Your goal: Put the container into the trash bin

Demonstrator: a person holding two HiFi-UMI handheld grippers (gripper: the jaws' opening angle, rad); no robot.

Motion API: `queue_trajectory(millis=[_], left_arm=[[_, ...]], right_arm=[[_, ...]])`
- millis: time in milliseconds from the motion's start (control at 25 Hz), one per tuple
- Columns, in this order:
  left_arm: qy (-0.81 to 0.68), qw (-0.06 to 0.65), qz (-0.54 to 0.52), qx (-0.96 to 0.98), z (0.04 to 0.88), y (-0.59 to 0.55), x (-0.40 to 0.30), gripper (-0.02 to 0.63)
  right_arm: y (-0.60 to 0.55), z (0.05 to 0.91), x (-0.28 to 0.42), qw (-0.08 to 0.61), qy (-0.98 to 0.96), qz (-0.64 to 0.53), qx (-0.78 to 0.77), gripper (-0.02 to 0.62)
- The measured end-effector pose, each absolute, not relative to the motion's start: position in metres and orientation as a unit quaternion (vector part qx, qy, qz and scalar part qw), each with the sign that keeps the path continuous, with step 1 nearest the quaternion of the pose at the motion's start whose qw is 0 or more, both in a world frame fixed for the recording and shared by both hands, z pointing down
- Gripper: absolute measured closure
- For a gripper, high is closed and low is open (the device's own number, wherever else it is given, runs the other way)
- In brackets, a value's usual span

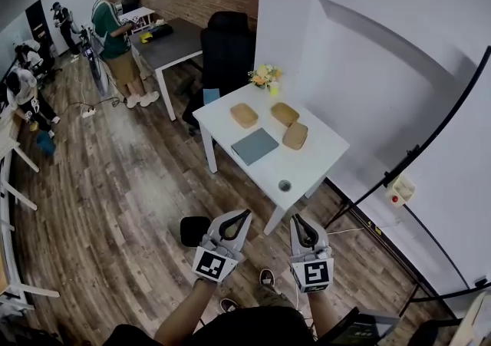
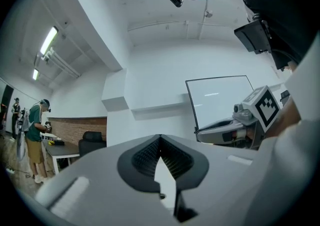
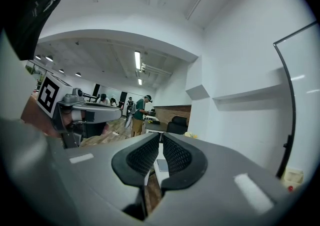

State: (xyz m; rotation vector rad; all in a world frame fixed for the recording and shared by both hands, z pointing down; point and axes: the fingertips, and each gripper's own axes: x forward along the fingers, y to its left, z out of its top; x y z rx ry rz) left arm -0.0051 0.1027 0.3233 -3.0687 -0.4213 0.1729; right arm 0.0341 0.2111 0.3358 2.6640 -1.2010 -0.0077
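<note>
Three brown containers lie on a white table well ahead of me. A black bin stands on the wood floor just left of my left gripper. Both grippers are held side by side in the air short of the table, pointing roughly level. The left gripper has its tips together and holds nothing. The right gripper shows only a thin slit between its pads, with nothing in it; through the slit I see the table.
A blue-grey pad, a small round thing and flowers share the table. A black chair and a grey desk stand behind it. A whiteboard frame is at the right. People stand far left.
</note>
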Motion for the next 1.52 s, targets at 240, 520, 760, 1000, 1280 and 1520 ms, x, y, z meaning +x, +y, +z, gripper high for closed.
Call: queue_trajectory(millis=[240, 520, 760, 1000, 1280, 1520], left_arm=[[-0.123, 0.034, 0.05, -0.991, 0.325, 0.114, 0.02, 0.615], [-0.09, 0.039, 0.051, -0.994, 0.33, 0.133, 0.068, 0.615], [-0.073, 0.046, 0.053, -0.995, 0.335, 0.145, 0.115, 0.615], [-0.053, 0.051, 0.051, -0.996, 0.337, 0.153, 0.147, 0.615], [-0.063, 0.041, 0.041, -0.996, 0.35, 0.146, 0.164, 0.615], [-0.087, 0.033, 0.044, -0.995, 0.358, 0.122, 0.176, 0.615]], right_arm=[[0.212, 0.342, 0.06, 0.1, -0.42, -0.01, 0.902, 0.555], [0.219, 0.335, 0.109, 0.084, -0.425, -0.025, 0.901, 0.555], [0.228, 0.349, 0.153, 0.078, -0.45, -0.014, 0.89, 0.555], [0.227, 0.355, 0.179, 0.086, -0.482, -0.012, 0.872, 0.555], [0.215, 0.366, 0.195, 0.096, -0.492, -0.003, 0.865, 0.554], [0.192, 0.375, 0.209, 0.112, -0.481, 0.006, 0.869, 0.549]])
